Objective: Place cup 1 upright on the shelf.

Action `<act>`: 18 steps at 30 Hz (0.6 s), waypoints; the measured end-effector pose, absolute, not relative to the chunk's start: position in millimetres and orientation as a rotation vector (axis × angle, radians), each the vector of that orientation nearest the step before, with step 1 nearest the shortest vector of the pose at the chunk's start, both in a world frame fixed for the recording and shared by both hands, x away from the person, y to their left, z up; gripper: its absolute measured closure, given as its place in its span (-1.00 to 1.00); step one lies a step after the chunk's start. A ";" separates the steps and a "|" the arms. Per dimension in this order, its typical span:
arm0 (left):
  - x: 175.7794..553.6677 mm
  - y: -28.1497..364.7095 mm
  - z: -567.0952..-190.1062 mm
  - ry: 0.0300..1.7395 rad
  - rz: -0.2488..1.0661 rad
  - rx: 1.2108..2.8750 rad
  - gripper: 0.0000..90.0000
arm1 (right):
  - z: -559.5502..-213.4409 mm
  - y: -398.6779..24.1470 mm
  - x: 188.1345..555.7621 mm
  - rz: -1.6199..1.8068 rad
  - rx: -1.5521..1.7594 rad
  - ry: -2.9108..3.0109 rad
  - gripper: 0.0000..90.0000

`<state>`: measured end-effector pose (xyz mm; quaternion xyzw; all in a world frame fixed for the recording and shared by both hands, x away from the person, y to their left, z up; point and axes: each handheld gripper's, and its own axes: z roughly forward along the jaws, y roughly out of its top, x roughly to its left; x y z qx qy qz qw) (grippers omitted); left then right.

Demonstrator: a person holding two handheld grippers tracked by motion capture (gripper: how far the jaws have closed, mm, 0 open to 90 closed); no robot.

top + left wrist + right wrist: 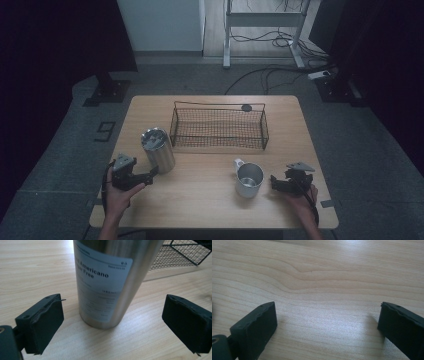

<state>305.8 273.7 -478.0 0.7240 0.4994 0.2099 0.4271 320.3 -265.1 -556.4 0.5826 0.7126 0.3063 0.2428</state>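
Near table's (210,200) left edge, can (158,150), left claw (112,322) apart

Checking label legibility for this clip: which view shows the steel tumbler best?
The left gripper view: the steel tumbler stands close up between the open fingers, its label partly readable. The high view shows the whole tumbler, upright on the table beside the wire basket, but small. The right gripper view shows bare tabletop.
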 end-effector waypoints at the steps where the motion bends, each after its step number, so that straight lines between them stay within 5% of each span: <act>1: 305.8 273.7 -478.0 1.248 0.524 1.809 -0.93 | -556.4 -265.1 320.3 0.838 1.592 1.947 -0.95; 18: 334.8 267.8 -480.9 1.252 0.527 1.798 -0.96 | -556.2 -264.8 319.5 0.839 1.597 1.941 -0.93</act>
